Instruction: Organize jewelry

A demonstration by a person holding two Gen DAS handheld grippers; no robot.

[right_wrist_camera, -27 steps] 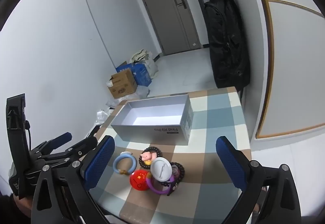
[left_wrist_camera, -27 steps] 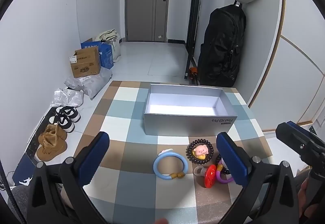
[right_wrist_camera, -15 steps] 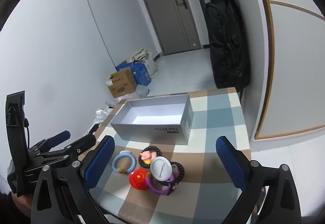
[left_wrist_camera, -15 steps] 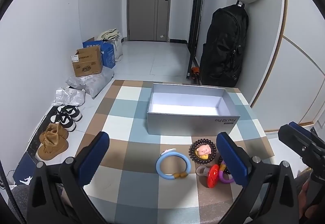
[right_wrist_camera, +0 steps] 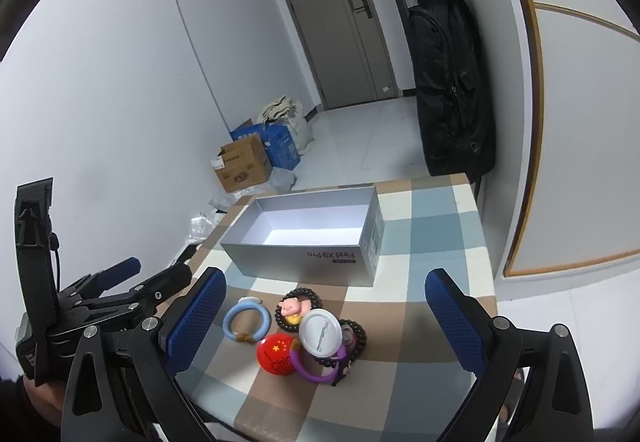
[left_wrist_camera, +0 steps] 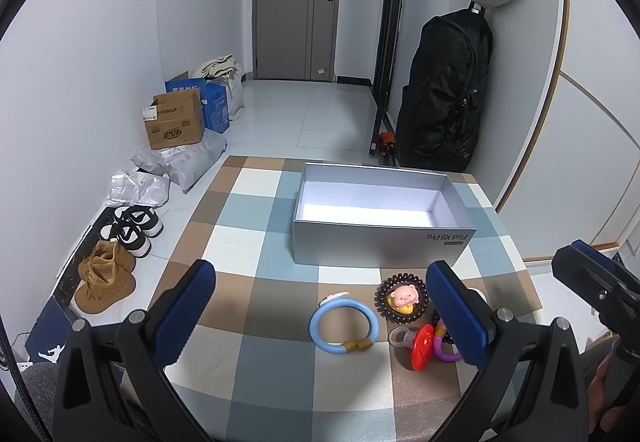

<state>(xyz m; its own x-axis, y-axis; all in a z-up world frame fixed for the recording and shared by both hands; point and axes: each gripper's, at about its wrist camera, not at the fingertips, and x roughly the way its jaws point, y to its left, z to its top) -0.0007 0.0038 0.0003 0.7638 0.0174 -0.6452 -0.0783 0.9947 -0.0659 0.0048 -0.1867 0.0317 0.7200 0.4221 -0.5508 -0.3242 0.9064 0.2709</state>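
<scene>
Both your grippers, left gripper (left_wrist_camera: 320,306) and right gripper (right_wrist_camera: 326,316), are spread wide, holding nothing. One silver box (left_wrist_camera: 380,238), one blue ring (left_wrist_camera: 344,326), one pig bracelet (left_wrist_camera: 402,300) sit on the checked table (left_wrist_camera: 256,242); only the right view shows the white badge (right_wrist_camera: 320,332).

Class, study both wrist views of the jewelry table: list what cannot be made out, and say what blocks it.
- Purple ring: left wrist view, mostly hidden behind the left claw's right finger.
- Box floor nearest the camera: both views, hidden by its front wall.
- Dark beaded bracelet: right wrist view, partly covered by the white round badge.
- Red badge lettering: cut off by the purple ring.
</scene>
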